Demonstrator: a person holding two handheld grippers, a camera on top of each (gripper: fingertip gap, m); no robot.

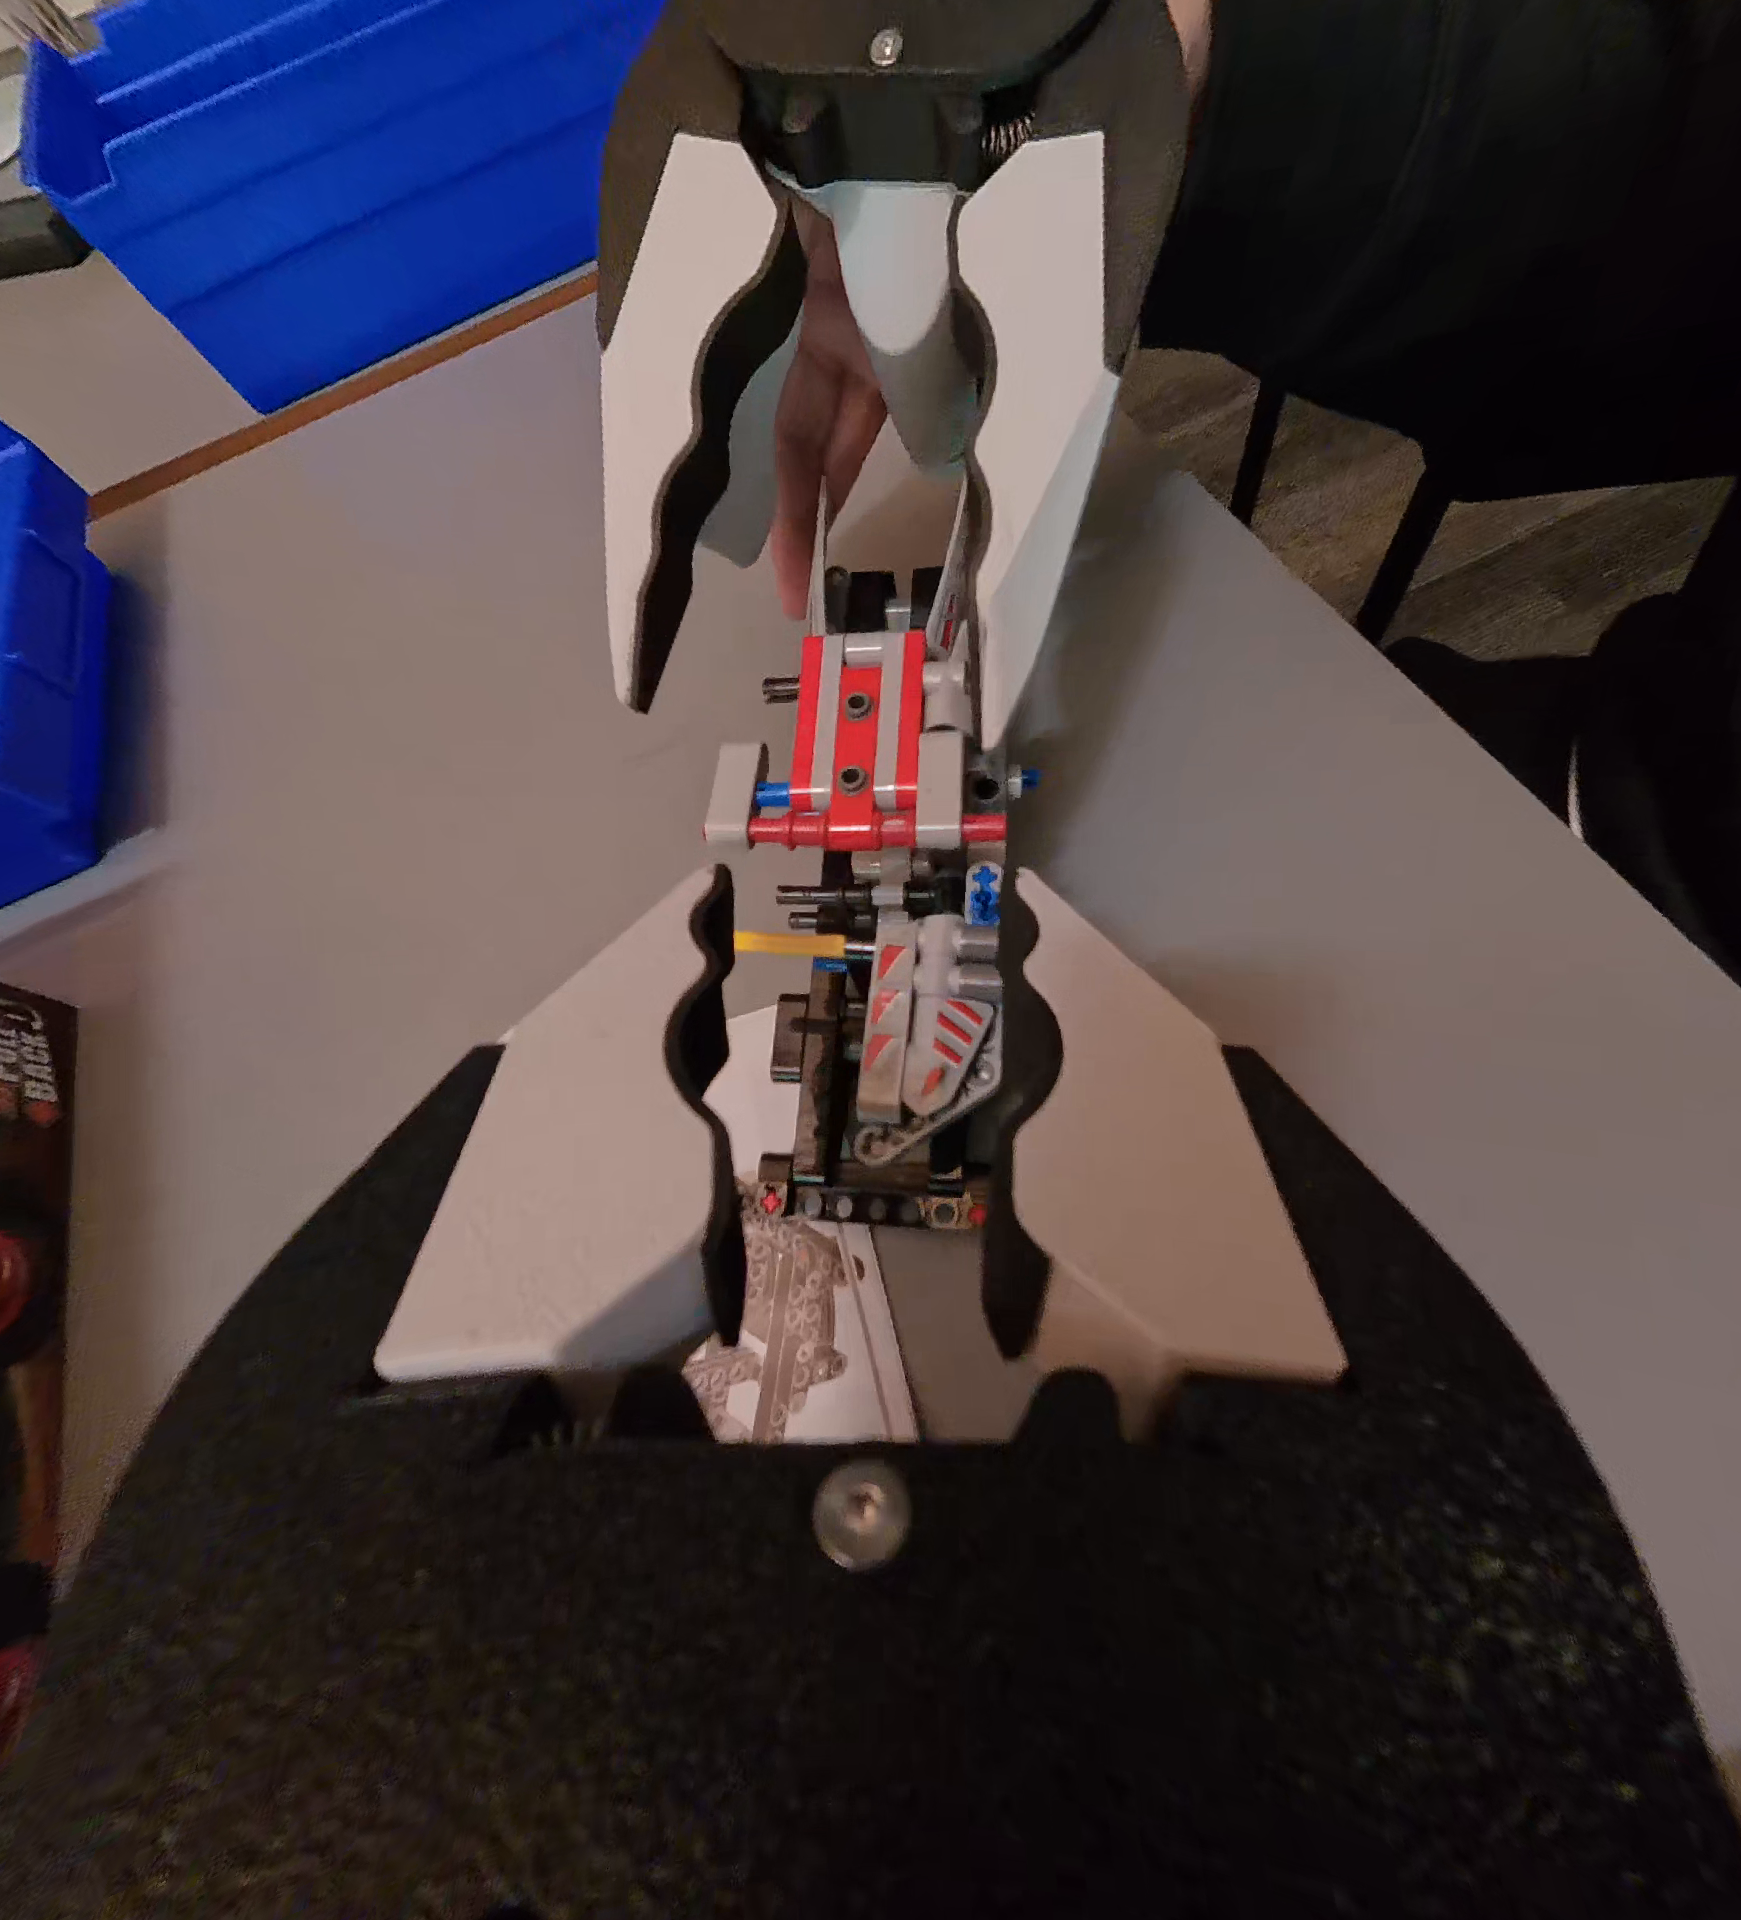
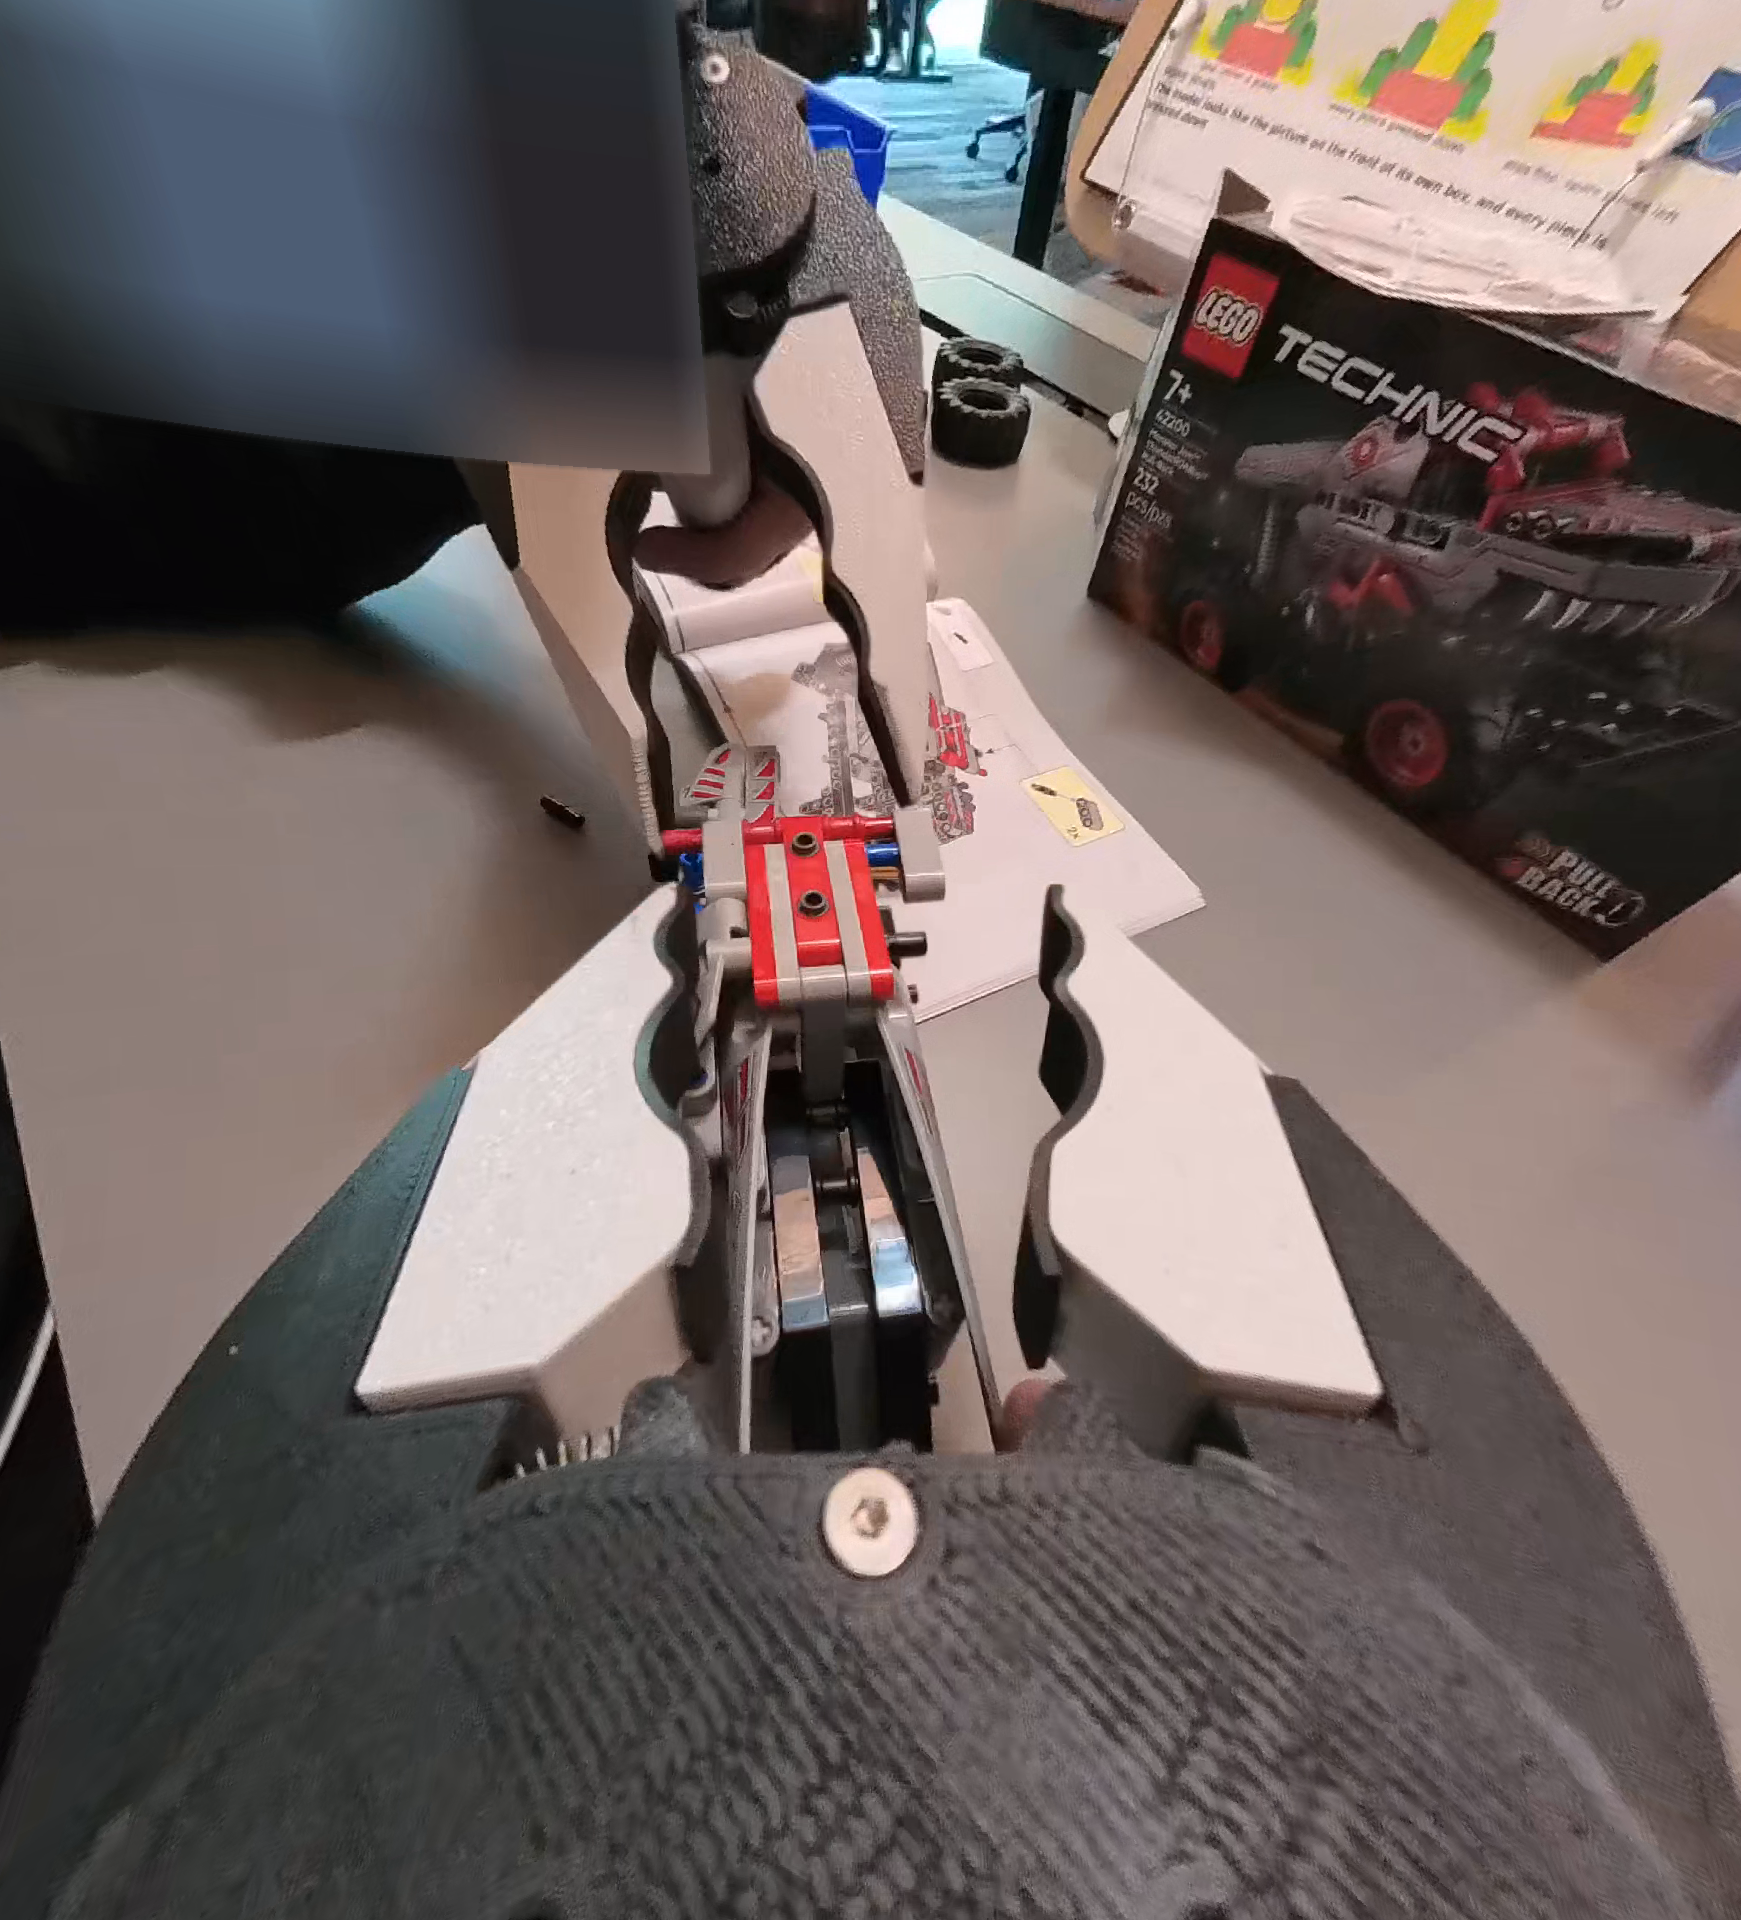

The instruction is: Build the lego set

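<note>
We are holding the red, grey and black partly built brick truck chassis (image 2: 819,935) above the grey table (image 2: 274,831), the right gripper (image 2: 866,997) and the left gripper (image 1: 861,935) each gripping one end. Beyond the chassis are lying the open instruction booklet (image 2: 1032,831), two unfitted black rubber tyres (image 2: 980,400) and the dark printed set box (image 2: 1468,540), so we judge much remains.

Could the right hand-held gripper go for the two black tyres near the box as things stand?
Probably not yet. The right hand-held gripper has the lego model between its fingers, shared with the left hand-held gripper. The tyres lie unobstructed on the table.
</note>
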